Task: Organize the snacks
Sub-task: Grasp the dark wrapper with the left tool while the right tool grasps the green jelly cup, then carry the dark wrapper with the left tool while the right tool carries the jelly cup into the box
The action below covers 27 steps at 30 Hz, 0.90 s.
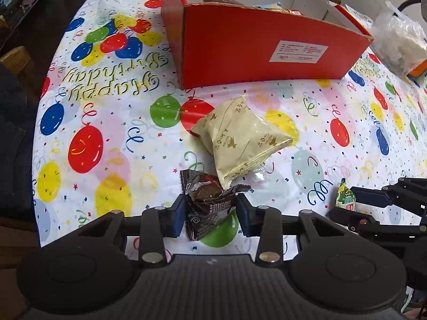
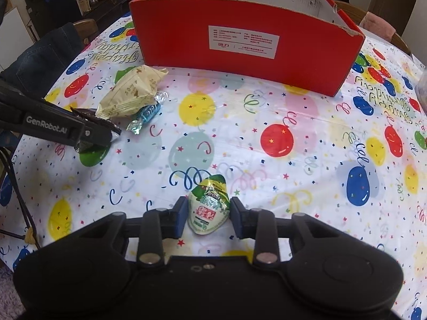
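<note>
My left gripper (image 1: 210,214) is shut on a dark brown snack packet (image 1: 209,202) that lies on the balloon tablecloth (image 1: 106,138). Both pads press its sides. Just beyond it lies a cream wafer packet (image 1: 240,136). My right gripper (image 2: 206,217) is shut on a small green and white snack packet (image 2: 209,208), which rests on the cloth. In the right wrist view the left gripper (image 2: 98,136) is at the far left, beside the cream packet (image 2: 130,96) and a blue wrapped candy (image 2: 145,117). The open red box (image 2: 245,42) stands behind, with some packets (image 1: 221,1) inside.
A clear plastic bag (image 1: 400,45) with white contents lies to the right of the red box (image 1: 267,48). Chairs and a dark garment (image 2: 45,58) stand at the table's left edge. A cable (image 2: 18,194) hangs at the left.
</note>
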Available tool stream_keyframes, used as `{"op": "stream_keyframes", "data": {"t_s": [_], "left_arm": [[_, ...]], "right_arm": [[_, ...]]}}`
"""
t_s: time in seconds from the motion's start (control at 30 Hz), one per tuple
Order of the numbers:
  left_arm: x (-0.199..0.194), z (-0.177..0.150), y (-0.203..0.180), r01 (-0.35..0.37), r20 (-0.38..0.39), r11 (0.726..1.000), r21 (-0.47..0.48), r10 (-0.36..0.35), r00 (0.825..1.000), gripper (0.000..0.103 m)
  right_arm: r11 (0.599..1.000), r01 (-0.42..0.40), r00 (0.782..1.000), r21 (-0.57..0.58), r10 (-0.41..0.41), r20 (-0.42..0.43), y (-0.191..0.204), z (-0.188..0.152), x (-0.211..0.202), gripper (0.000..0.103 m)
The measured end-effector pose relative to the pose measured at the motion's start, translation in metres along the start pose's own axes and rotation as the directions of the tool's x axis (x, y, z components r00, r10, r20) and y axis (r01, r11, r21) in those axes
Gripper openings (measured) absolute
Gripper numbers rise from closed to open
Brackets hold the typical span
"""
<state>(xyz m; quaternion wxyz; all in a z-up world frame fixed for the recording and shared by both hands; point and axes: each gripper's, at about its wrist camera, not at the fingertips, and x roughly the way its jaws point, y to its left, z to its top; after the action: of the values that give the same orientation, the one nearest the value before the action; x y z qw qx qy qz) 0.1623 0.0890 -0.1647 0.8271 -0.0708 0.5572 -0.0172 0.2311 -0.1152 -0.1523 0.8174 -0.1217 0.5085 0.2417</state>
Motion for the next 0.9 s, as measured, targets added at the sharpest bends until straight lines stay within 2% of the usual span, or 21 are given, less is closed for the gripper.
{"op": "stream_keyframes", "data": {"t_s": [0.23, 0.5, 0.7, 0.9], "left_arm": [[-0.008, -0.008, 0.014, 0.009, 0.003, 0.997, -0.073, -0.009, 1.0, 0.033], [-0.03, -0.014, 0.02, 0.006, 0.046, 0.993, -0.116, -0.001, 0.999, 0.033], [-0.052, -0.013, 0.019, 0.01, 0.097, 0.99, -0.138, 0.004, 0.995, 0.033], [-0.071, -0.006, 0.017, -0.014, 0.15, 0.988, -0.156, 0.037, 0.988, 0.033]], "right_arm": [[0.999, -0.026, 1.0, 0.026, 0.026, 0.004, -0.003, -0.001, -0.006, 0.031], [0.996, -0.059, 0.997, 0.061, 0.057, 0.044, -0.009, 0.004, -0.022, 0.031], [0.994, -0.075, 0.992, 0.08, 0.065, 0.111, -0.014, 0.012, -0.042, 0.031], [0.993, -0.075, 0.98, 0.087, 0.057, 0.192, -0.026, 0.024, -0.065, 0.032]]}}
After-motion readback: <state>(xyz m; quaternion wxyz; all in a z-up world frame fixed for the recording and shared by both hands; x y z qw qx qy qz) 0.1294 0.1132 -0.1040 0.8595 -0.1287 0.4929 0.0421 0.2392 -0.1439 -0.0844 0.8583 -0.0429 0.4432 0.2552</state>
